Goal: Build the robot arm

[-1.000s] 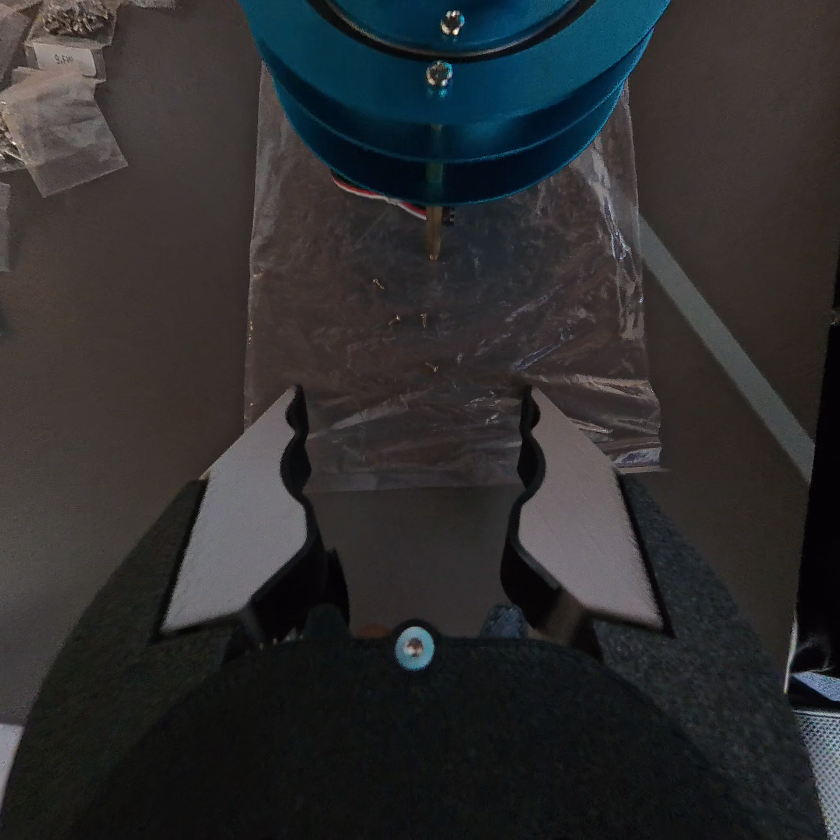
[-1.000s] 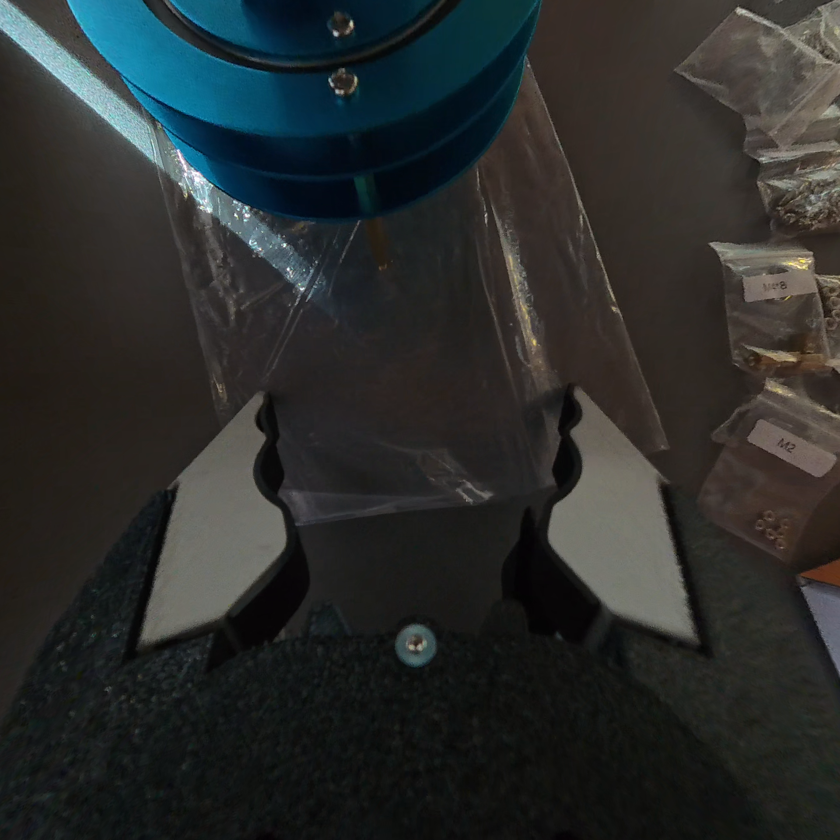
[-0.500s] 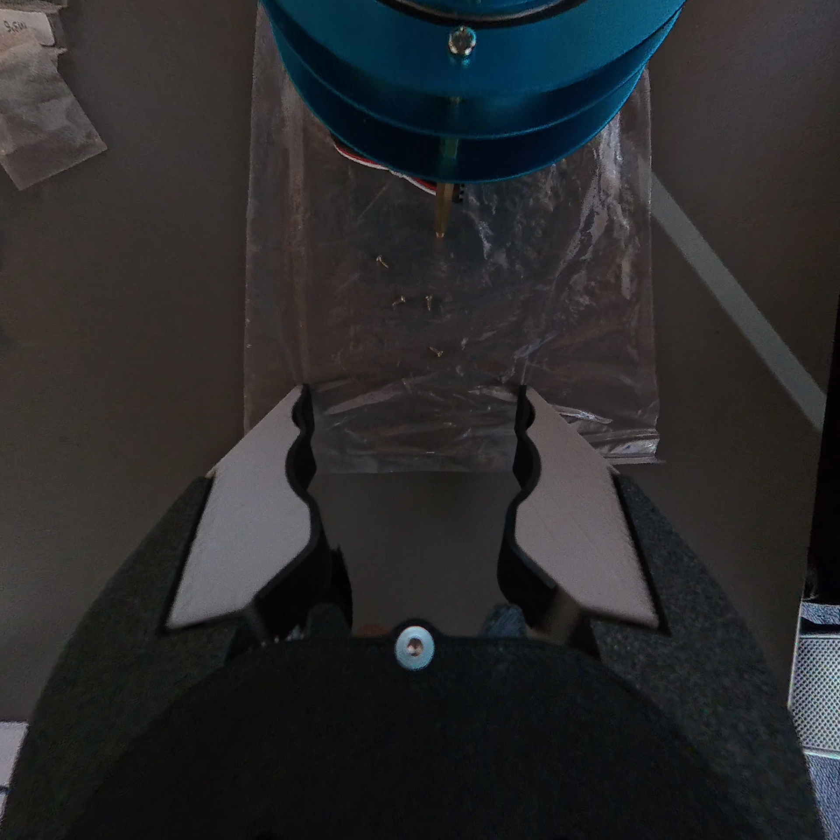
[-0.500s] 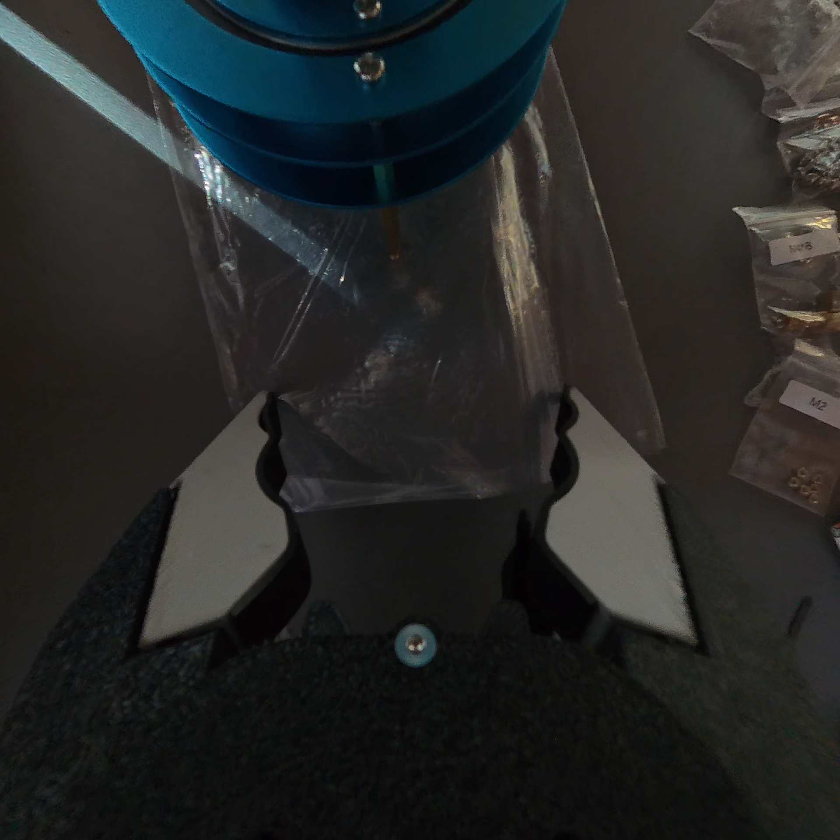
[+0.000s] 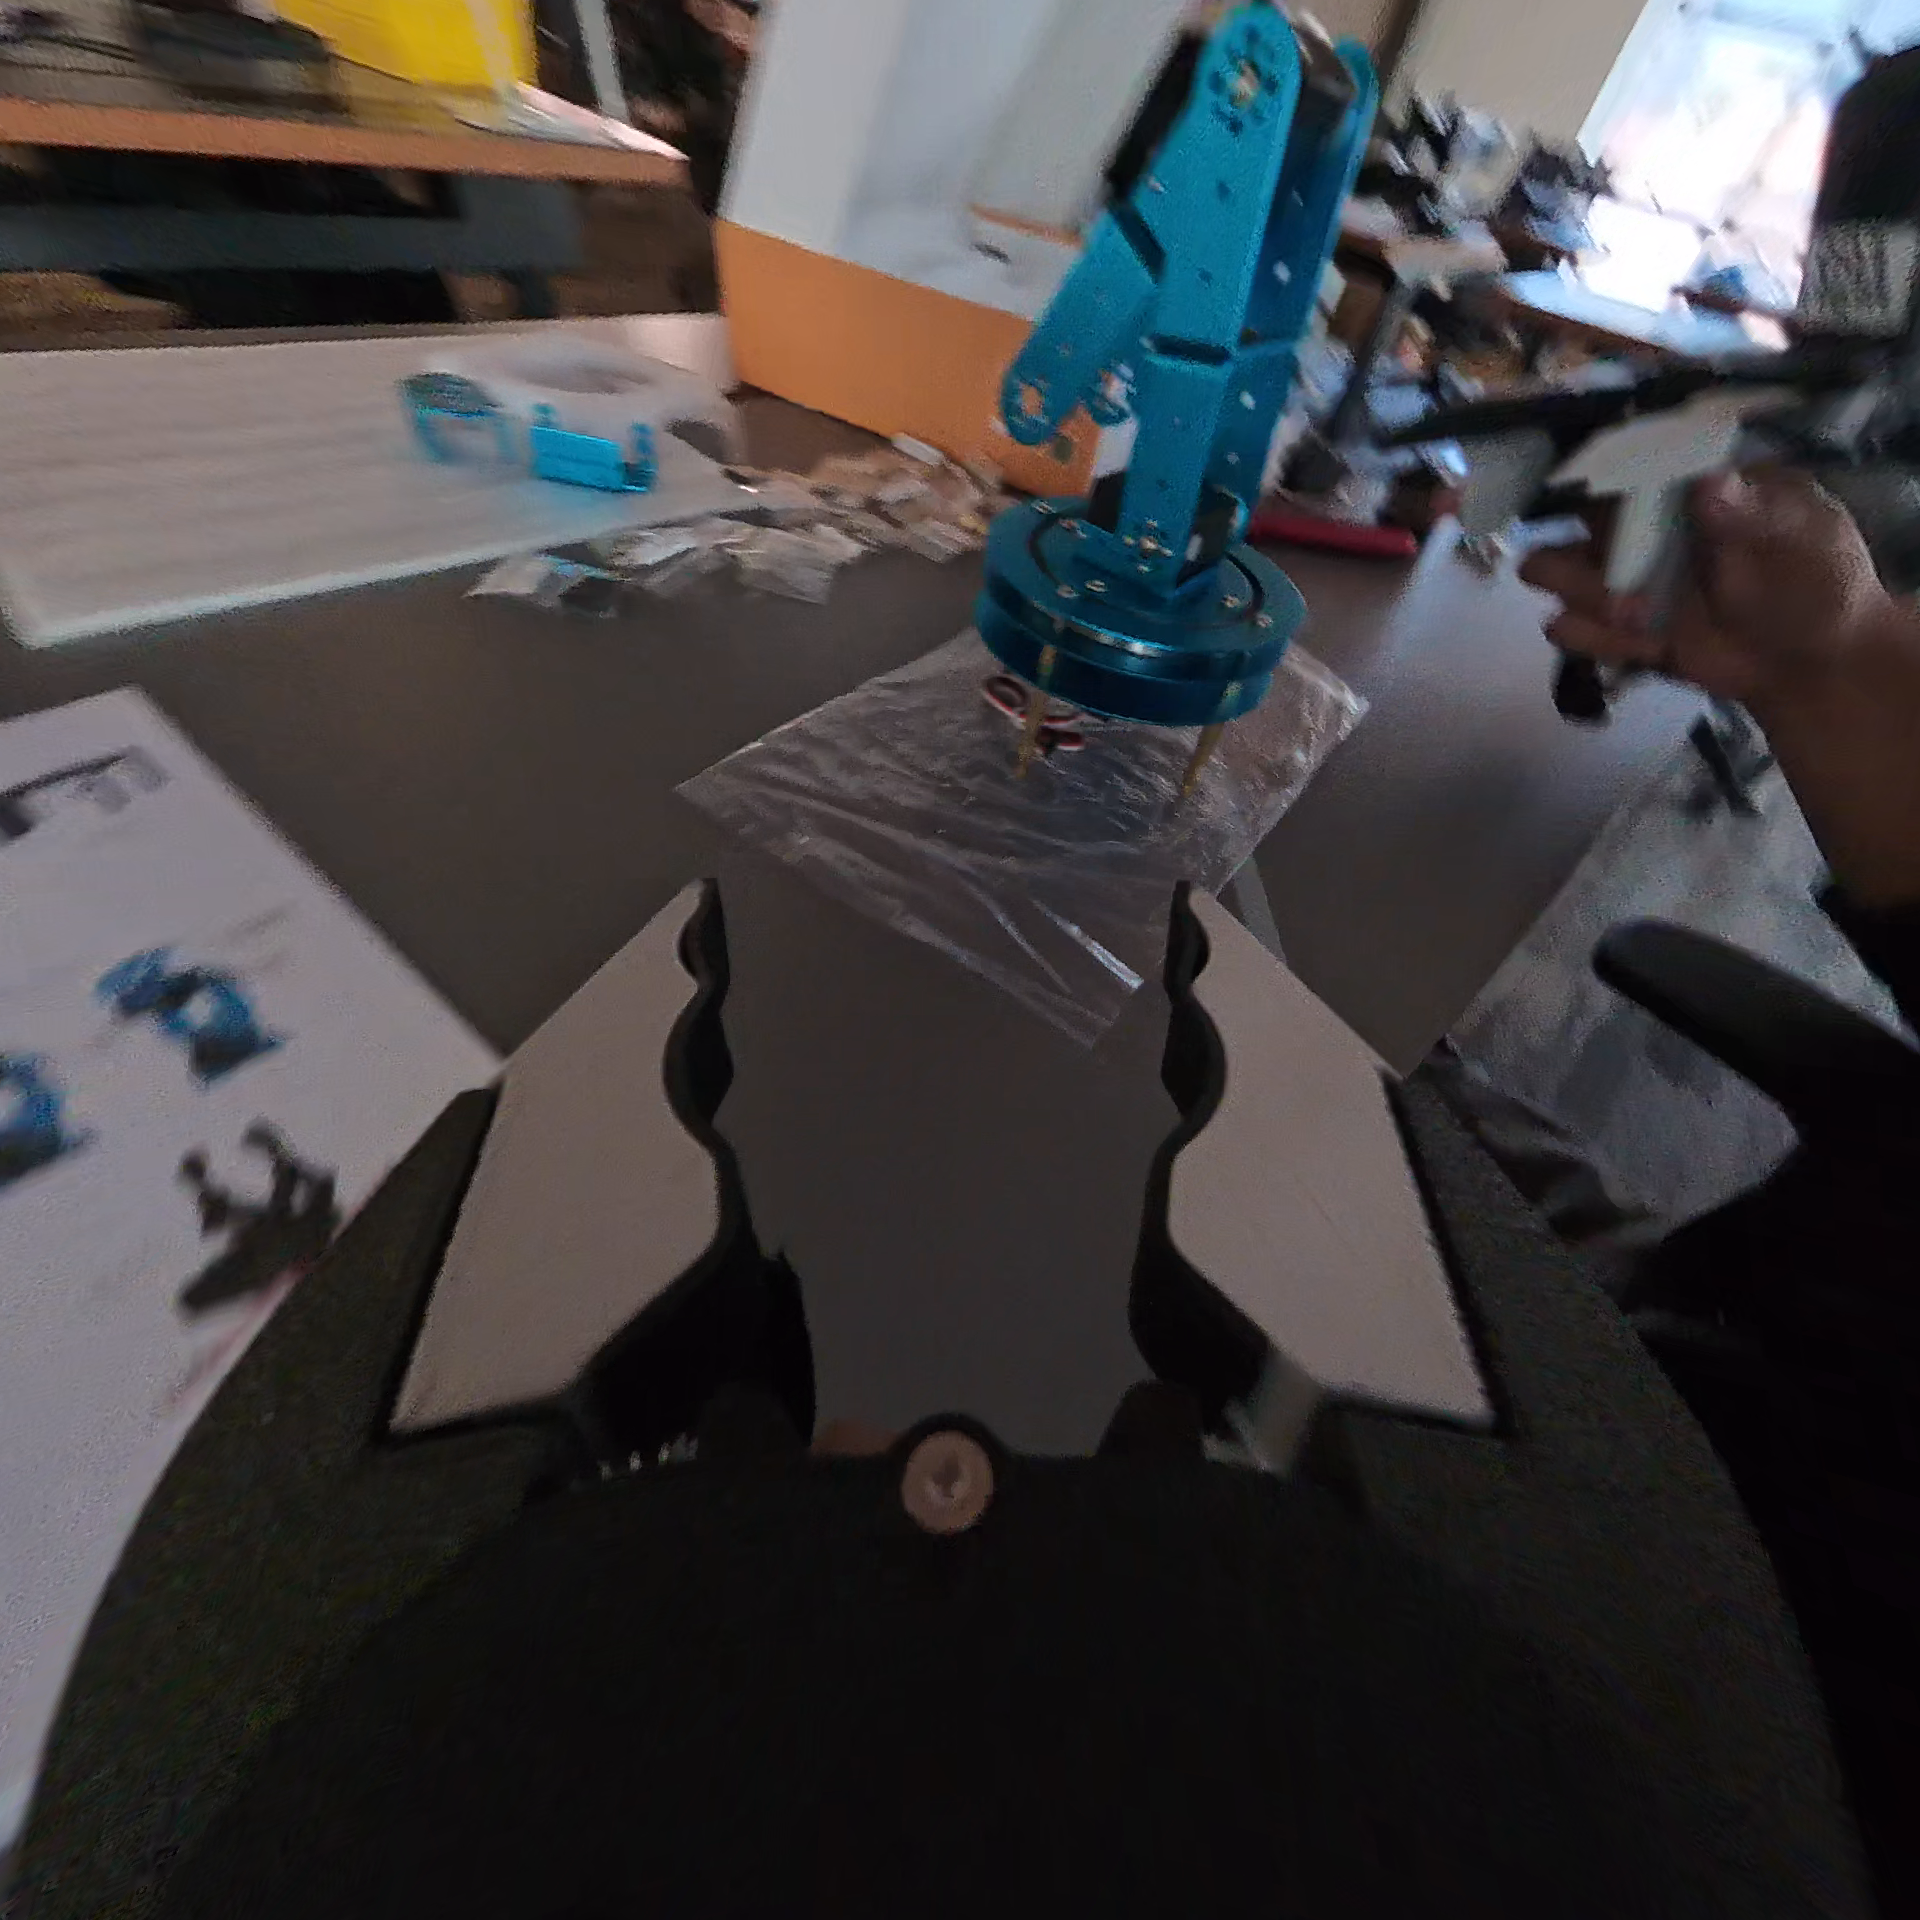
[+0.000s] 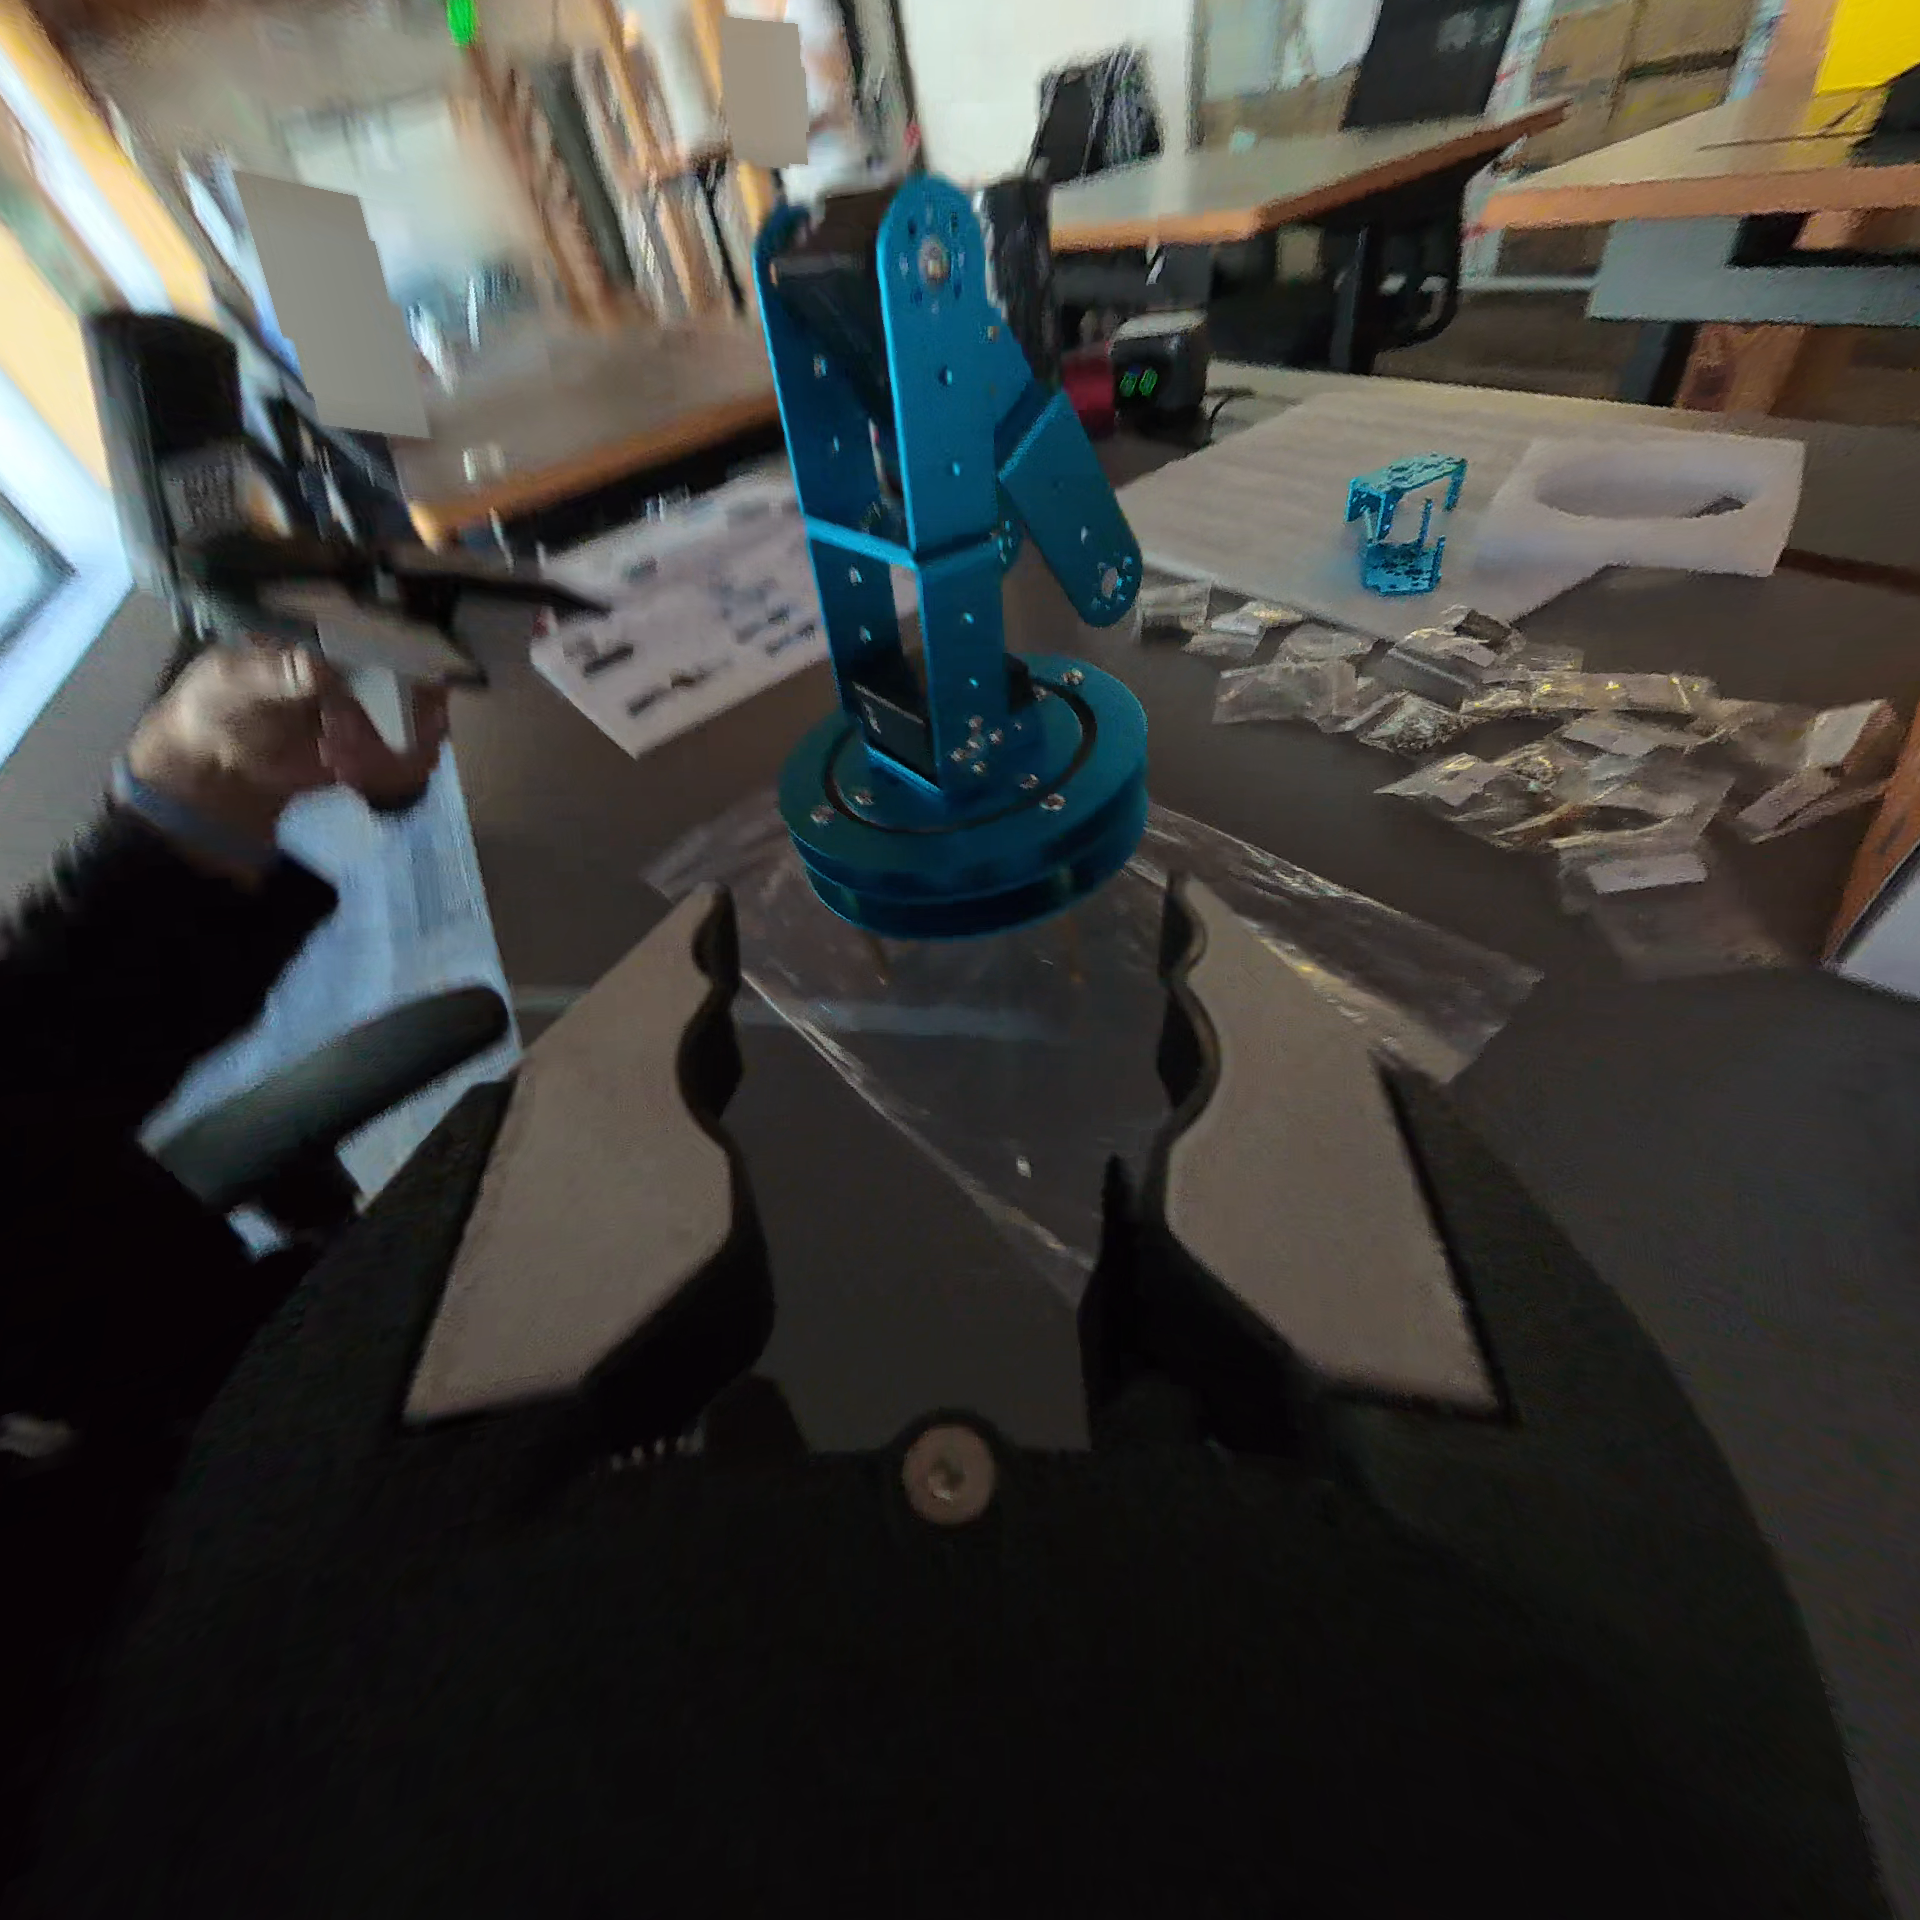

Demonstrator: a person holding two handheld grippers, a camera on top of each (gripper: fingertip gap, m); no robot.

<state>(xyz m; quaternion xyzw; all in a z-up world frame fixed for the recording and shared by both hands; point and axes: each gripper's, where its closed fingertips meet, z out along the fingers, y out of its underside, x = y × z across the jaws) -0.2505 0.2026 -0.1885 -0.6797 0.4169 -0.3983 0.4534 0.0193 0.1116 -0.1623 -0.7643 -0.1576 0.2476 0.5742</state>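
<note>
- Left wrist view: your left gripper [image 5: 940, 1023] stands with its jaws wide apart and nothing between them, raised off the dark counter [image 5: 499, 831]. Straight ahead of it lies a clear plastic bag [image 5: 977, 862], flat on the counter; its near corner reaches just short of the right fingertip, and whether they touch cannot be told.
- Beyond the bag's middle, a blue metal arm assembly [image 5: 1164, 436] stands upright, its round base [image 5: 1138, 634] raised on thin brass standoffs [image 5: 1034, 727] that rest on the bag.
- To the right of your gripper and farther off, the right gripper [image 5: 1538, 447] shows, held in a hand [image 5: 1714, 613] and well apart from the assembly.
- To the left lie a printed sheet [image 5: 156, 1091] and, farther off, blurred small packets [image 5: 748, 540] and a loose blue bracket [image 5: 540, 436].
- Right wrist view: your right gripper [image 6: 940, 1029] is likewise spread open and empty. The same bag [image 6: 1299, 966] extends between and ahead of its fingertips, with the round base just beyond them, not touched.
- To its right a scatter of small clear packets [image 6: 1507, 727] lies on the counter; behind them a second blue bracket [image 6: 1403, 530] sits on a white foam sheet [image 6: 1299, 488].
- To its left, the other gripper [image 6: 353, 613] is lifted clear.
- State of work: neither gripper holds anything; bag and assembly lie untouched, and both views are motion-blurred.
</note>
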